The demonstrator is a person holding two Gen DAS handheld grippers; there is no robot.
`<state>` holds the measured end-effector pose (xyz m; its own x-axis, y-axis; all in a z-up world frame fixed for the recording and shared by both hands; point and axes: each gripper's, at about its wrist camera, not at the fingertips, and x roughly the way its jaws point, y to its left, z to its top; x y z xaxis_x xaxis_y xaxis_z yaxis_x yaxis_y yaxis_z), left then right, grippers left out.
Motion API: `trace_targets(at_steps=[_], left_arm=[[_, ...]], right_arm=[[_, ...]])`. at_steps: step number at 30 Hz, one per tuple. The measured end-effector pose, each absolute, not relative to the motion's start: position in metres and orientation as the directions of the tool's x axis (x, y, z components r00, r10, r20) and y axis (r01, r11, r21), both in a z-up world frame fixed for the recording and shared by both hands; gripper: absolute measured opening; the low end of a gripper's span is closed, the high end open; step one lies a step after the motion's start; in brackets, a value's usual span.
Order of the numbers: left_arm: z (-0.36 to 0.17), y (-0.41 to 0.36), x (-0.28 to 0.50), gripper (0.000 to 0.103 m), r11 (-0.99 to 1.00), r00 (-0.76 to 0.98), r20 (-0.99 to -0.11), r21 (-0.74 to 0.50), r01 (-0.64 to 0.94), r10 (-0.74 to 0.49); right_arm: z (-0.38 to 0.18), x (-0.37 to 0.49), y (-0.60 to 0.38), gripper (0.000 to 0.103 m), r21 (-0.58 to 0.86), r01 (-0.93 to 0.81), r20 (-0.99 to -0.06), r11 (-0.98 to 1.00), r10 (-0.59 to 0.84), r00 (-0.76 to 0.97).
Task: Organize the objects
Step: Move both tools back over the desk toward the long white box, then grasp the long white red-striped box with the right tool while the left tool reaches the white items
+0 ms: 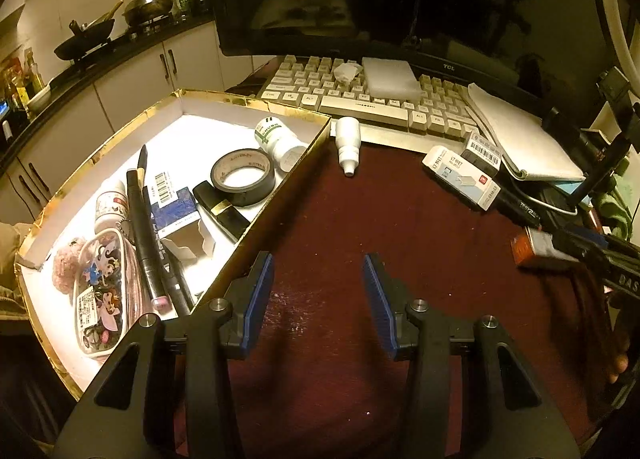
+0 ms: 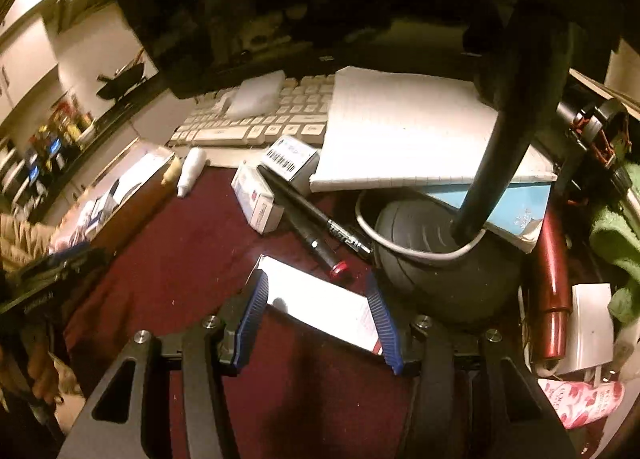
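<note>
Step in hand: picking up a loose item from the bench to move it into the gold-rimmed box (image 1: 248, 101); this is my reading from how the grippers stand.
Right gripper (image 2: 320, 319): its blue pads sit on either side of a small white card box (image 2: 320, 299) that lies on the dark red bench (image 2: 180, 243); the pads look to be touching its edges, so it seems clamped, though whether the box is lifted I cannot tell.
Left gripper (image 1: 318, 303): jaws spread wide, nothing between them, hovering over bare bench just right of the gold-rimmed box.
Already in the box: tape roll (image 1: 243, 177), green-labelled pill bottle (image 1: 276, 139), pens, a cartoon-printed pouch (image 1: 100, 291).
Still out on the bench: white dropper bottle (image 1: 348, 145) just right of the box's far corner, staple box (image 1: 460, 177) and barcode box (image 1: 484, 153) at far right, black pens (image 2: 312, 219), notepad (image 2: 408, 131) overlapping the keyboard (image 1: 360, 95).
Next move calls for: carrying the card box left, over the gold rim, and releasing it in free space near the tape roll.
Left gripper's likely target: the dropper bottle, straight ahead and far from it; it is small and round, so it may roll if nudged.
</note>
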<state>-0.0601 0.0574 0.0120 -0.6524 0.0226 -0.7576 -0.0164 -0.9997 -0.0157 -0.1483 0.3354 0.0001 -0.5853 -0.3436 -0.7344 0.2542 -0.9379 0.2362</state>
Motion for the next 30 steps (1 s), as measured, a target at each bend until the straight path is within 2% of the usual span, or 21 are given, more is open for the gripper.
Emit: trace_targets(at_steps=[6,15,18,23,24,26,28,30], left_arm=[[0.014,0.055,-0.06,0.046,-1.0,-0.657,-0.753,-0.022,-0.018,0.028],[0.011,0.056,-0.06,0.046,-0.999,-0.647,-0.761,-0.032,-0.027,0.041],[0.01,0.06,-0.06,0.046,-0.999,-0.646,-0.763,-0.022,-0.036,0.041],[0.01,0.063,-0.06,0.046,-0.999,-0.645,-0.764,-0.015,-0.039,0.037],[0.01,0.063,-0.06,0.046,-0.999,-0.644,-0.764,-0.013,-0.04,0.036],[0.01,0.065,-0.06,0.046,-0.999,-0.643,-0.765,-0.008,-0.043,0.033],[0.01,0.068,-0.061,0.046,-0.999,-0.643,-0.765,-0.004,-0.046,0.033],[0.009,0.071,-0.062,0.046,-0.999,-0.641,-0.767,0.0,-0.052,0.033]], right_arm=[[0.002,-0.141,0.325,0.052,0.126,0.313,-0.752,-0.941,-0.297,-0.589],[-0.004,-0.138,0.33,0.052,0.152,0.376,-0.77,-0.914,-0.348,-0.535],[-0.007,-0.133,0.332,0.058,0.127,0.392,-0.776,-0.911,-0.337,-0.533],[-0.01,-0.135,0.332,0.058,0.157,0.365,-0.759,-0.917,-0.349,-0.549],[-0.01,-0.135,0.33,0.057,0.16,0.364,-0.754,-0.918,-0.351,-0.555],[-0.008,-0.134,0.326,0.044,0.166,0.378,-0.744,-0.911,-0.367,-0.558],[-0.007,-0.132,0.32,0.026,0.17,0.391,-0.737,-0.905,-0.38,-0.559],[-0.006,-0.131,0.314,0.02,0.183,0.396,-0.73,-0.9,-0.394,-0.559]])
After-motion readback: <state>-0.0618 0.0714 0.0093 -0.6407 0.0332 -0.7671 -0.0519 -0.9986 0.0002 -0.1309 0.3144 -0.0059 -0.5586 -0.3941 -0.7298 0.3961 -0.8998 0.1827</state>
